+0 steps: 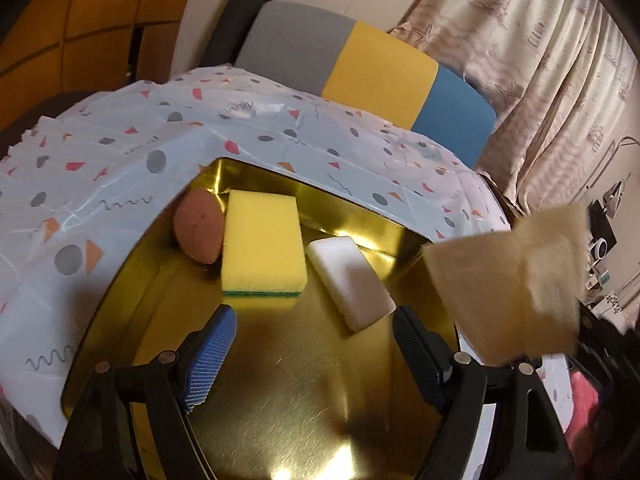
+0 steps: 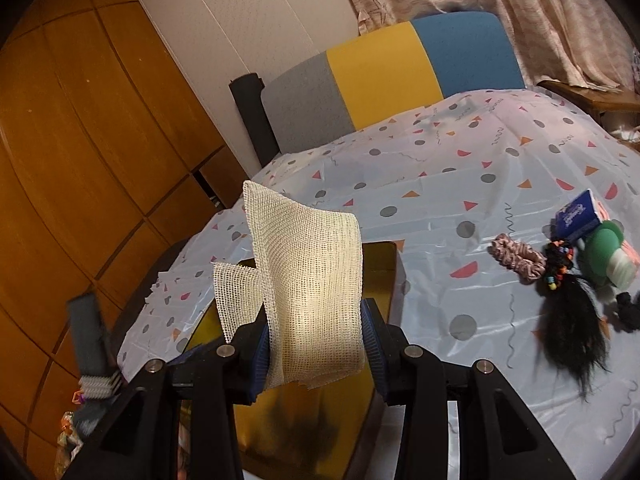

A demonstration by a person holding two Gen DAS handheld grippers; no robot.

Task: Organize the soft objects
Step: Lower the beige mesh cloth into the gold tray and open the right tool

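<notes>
A gold tray (image 1: 304, 392) lies on the patterned tablecloth. In it lie a brown oval sponge (image 1: 198, 228), a yellow sponge with a green base (image 1: 262, 244) and a white sponge (image 1: 352, 280). My left gripper (image 1: 312, 356) is open and empty, low over the tray just in front of the sponges. My right gripper (image 2: 316, 344) is shut on a cream mesh cloth (image 2: 316, 276), held above the tray's edge (image 2: 380, 276). The cloth also shows at the right of the left wrist view (image 1: 508, 284).
On the tablecloth (image 2: 460, 168) to the right lie a pink scrunchie (image 2: 518, 260), a black hairpiece (image 2: 572, 320), a blue box (image 2: 578, 216) and a green and white bottle (image 2: 608, 260). A grey, yellow and blue chair back (image 2: 384, 76) stands behind the table. A wooden wardrobe (image 2: 80, 140) is at left.
</notes>
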